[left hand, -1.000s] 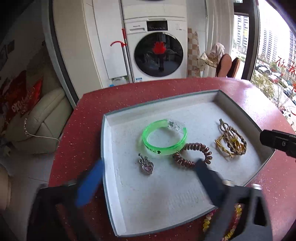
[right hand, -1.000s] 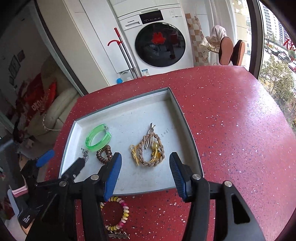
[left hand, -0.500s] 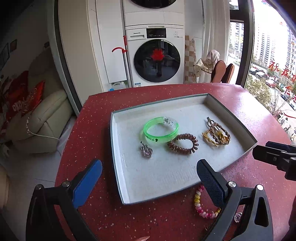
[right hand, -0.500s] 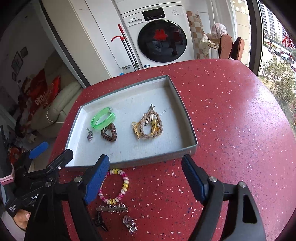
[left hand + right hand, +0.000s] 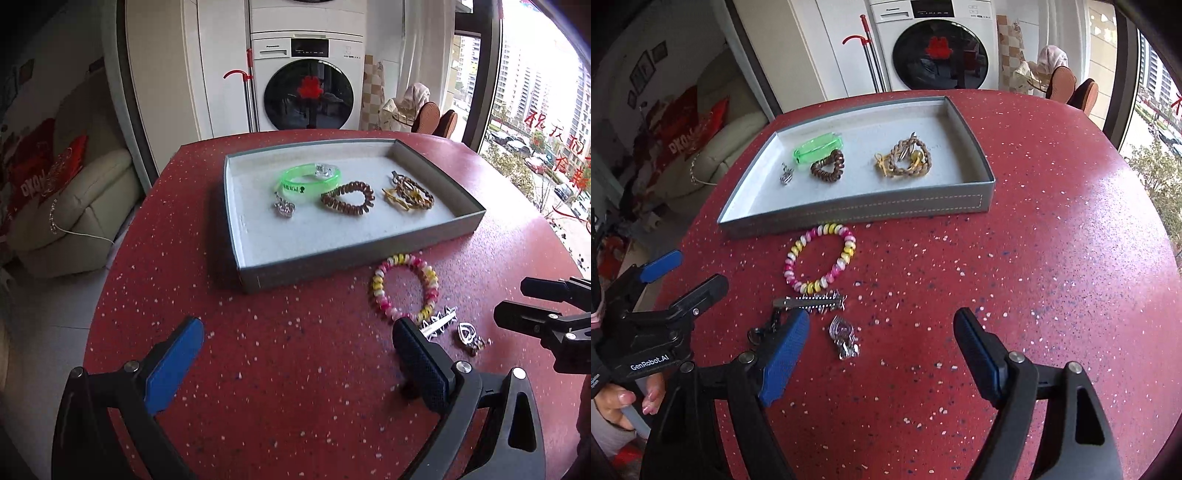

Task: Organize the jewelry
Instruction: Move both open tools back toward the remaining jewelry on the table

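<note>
Right gripper wide apart and empty, its jaws having just been opening, nothing between them but red table. Just off its left pad sits the silver heart pendant, and past that the spiky silver hair clip, flat on the table. Left gripper is spread wide too, holding nothing, hovering over bare tabletop with the clip right by its right-hand pad.

Further out, the pink-and-yellow bead bracelet lies just in front of the grey tray, outside it. Inside the tray: green bangle, brown coil hair tie, braided cord bracelet and a small silver charm.

Three pieces left outside, then. The pendant looks tiny, light, hard and slick, so it likely needs a low pinch across its body. The bead bracelet should be light and floppy; take one side of the ring, pads across the beads, and expect it to dangle.
</note>
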Tool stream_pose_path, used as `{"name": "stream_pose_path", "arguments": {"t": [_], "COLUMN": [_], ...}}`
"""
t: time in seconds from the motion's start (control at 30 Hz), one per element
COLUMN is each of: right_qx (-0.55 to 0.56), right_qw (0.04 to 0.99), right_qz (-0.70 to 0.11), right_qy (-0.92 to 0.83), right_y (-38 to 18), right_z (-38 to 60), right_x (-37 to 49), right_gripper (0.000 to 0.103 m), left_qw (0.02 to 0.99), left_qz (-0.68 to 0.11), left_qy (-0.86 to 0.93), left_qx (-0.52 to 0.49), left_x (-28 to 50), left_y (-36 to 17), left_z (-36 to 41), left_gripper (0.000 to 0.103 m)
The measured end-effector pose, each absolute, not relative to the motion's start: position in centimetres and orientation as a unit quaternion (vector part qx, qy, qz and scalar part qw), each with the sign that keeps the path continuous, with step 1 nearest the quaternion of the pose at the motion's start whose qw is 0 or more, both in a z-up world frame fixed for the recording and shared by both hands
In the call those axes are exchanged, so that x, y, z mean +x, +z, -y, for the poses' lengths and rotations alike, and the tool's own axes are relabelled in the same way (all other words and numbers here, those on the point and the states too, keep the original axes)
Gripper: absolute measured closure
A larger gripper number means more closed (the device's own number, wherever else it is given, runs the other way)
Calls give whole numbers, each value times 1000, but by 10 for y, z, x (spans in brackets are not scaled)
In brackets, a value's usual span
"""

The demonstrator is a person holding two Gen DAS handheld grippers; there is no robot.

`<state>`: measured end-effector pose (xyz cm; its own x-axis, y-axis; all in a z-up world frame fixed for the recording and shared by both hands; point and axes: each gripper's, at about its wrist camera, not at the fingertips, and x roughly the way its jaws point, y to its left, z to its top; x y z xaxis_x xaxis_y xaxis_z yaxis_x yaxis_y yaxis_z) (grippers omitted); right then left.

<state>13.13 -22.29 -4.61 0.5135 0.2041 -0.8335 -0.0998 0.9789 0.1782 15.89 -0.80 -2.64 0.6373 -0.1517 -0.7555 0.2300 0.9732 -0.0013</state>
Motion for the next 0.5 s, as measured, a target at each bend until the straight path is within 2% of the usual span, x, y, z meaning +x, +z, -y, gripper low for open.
{"name": "stream_pose_path", "arguments": {"t": [0.27, 0.37, 0.5], "right_qx": [26, 17, 6], "right_qw": [863, 860, 858], "right_qz": [-495, -500, -503], "right_qy": [101, 102, 102], "right_y": [-58, -63, -67], "right_z": [208, 205, 201], "right_x": [125, 128, 129], "right_gripper": [22, 28, 43], "left_qw": [891, 887, 882], "left_qz": [-424, -424, -433], "left_qy": [-151, -163, -170], "left_qx": [66, 77, 83], "left_x": [131, 126, 125], "left_y": [-41, -44, -50], "left_z": [15, 19, 23], "left_gripper": [0, 0, 0]}}
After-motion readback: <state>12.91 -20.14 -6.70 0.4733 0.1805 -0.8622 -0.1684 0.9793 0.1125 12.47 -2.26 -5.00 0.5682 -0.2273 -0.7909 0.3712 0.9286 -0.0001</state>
